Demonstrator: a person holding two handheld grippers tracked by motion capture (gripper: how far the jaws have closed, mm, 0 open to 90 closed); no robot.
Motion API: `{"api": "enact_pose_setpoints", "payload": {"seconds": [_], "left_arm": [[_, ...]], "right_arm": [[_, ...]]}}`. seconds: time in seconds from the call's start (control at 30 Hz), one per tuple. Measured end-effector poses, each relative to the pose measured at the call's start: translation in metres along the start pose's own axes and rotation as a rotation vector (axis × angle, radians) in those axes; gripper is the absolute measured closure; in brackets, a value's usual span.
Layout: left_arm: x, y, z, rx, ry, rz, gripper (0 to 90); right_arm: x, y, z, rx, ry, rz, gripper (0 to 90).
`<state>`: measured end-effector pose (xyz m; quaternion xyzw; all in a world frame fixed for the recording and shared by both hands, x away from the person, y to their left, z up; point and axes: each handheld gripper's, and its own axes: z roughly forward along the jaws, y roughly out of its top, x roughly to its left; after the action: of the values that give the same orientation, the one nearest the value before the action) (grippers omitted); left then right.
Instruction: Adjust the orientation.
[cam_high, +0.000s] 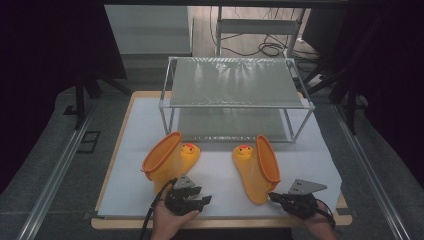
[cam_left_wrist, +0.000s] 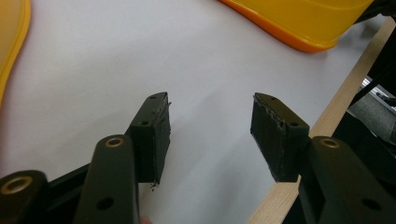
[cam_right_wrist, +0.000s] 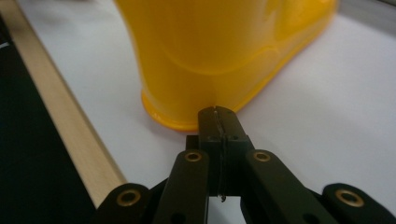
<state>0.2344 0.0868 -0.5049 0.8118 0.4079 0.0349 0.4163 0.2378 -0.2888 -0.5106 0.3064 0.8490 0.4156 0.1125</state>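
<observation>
Left boot (cam_high: 165, 162) heel behind tool (cam_high: 202, 199)

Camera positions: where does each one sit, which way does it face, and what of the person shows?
High view: above the person's side, facing forward and down on two yellow boots, wire shelf; both hands show.
Left gripper view: behind the open left gripper, over white mat.
Right gripper view: behind the shut right gripper, facing a boot.
Shared: boots, mat.

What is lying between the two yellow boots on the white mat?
Nothing: in the high view, bare white mat separates the left boot from the right boot.
</observation>
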Motion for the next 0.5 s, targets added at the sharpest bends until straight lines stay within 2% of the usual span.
{"api": "enact_pose_setpoints", "payload": {"seconds": [0.17, 0.23, 0.5], "left_arm": [[0.002, -0.001, -0.001, 0.001, 0.001, -0.003, 47.7], [0.002, -0.001, -0.001, 0.0, 0.001, -0.002, 47.7], [0.003, -0.001, -0.002, -0.002, -0.003, -0.007, 47.6]], "right_arm": [[0.01, 0.009, 0.011, 0.008, 0.038, -0.034, 89.3], [0.018, 0.018, 0.024, 0.009, 0.064, -0.058, 89.3], [0.032, 0.035, 0.047, 0.007, 0.088, -0.103, 89.2]]}}
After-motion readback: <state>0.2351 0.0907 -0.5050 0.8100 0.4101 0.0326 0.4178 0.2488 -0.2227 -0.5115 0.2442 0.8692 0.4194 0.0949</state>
